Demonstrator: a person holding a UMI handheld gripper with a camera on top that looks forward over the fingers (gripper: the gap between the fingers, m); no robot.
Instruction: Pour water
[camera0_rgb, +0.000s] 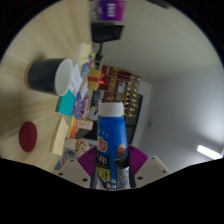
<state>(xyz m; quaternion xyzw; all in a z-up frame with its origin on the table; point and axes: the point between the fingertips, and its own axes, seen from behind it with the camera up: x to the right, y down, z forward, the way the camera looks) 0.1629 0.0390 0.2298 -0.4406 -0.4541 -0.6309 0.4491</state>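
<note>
I've got the bottle (109, 140), blue label and white cap, clamped between my fingers (111, 168), purple pads pressed on both sides, lifted and tilted. Beyond the bottle: the table (30, 100), with a black cup (50, 73), a red round thing (28, 137) and colourful packets (75, 102).

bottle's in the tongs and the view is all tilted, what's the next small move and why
Probably carry the bottle toward the dark cup before tipping further. The tongs are shut on the bottle, its white cap looks still on, and the cup stands well beyond it on the table, so nothing is lined up to pour.
</note>
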